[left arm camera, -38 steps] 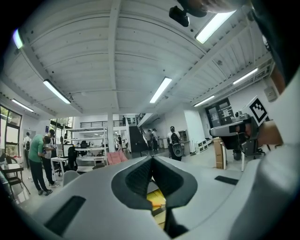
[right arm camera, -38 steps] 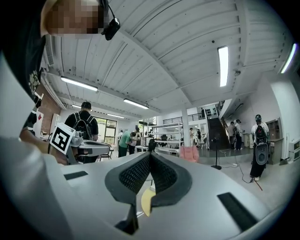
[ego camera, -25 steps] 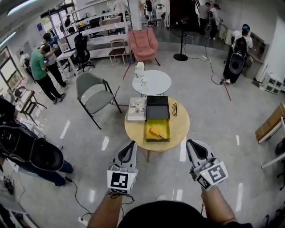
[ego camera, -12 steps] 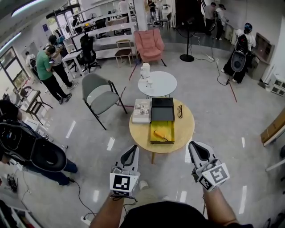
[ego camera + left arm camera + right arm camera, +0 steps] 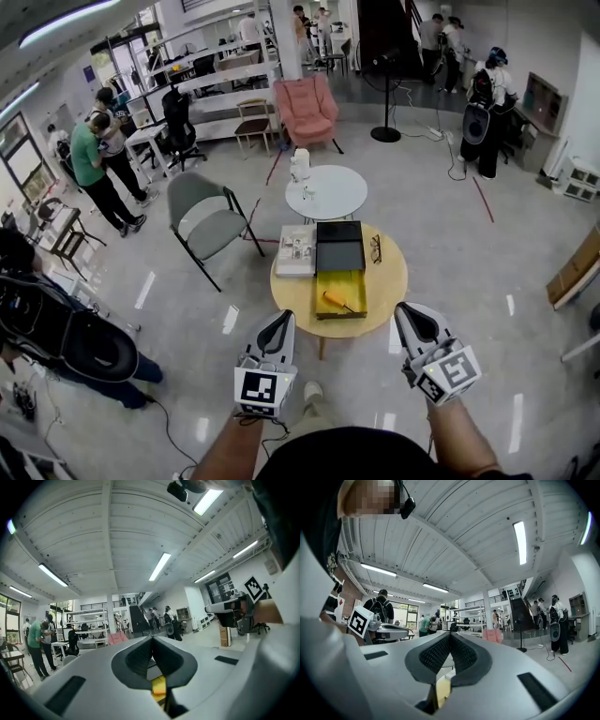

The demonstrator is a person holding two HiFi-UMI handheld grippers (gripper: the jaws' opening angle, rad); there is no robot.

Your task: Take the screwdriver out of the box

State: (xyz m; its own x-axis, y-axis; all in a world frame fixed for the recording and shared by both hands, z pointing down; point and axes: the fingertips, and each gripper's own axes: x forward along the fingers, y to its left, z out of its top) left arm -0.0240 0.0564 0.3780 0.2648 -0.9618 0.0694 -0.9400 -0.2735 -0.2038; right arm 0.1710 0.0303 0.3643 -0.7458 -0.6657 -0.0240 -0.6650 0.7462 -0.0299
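An open box (image 5: 338,294) with a yellow lining lies on a round wooden table (image 5: 384,281), its dark lid (image 5: 338,256) folded back. Inside it rests a screwdriver (image 5: 337,301) with an orange handle. My left gripper (image 5: 277,324) hovers over the floor just short of the table's near left edge, jaws shut and empty. My right gripper (image 5: 411,320) hangs near the table's near right edge, also shut with nothing between its pads. In the left gripper view the closed tips (image 5: 152,639) point level at the yellow box (image 5: 158,685).
A white book-like case (image 5: 296,250) lies left of the box and glasses (image 5: 375,247) to its right. Behind stand a small white round table (image 5: 326,191), a grey chair (image 5: 208,216) and a pink armchair (image 5: 307,102). Several people stand around the room's edges.
The table and box have shifted slightly in the head view as I stepped closer. Both grippers stay shut and have edged toward the table's near edge.
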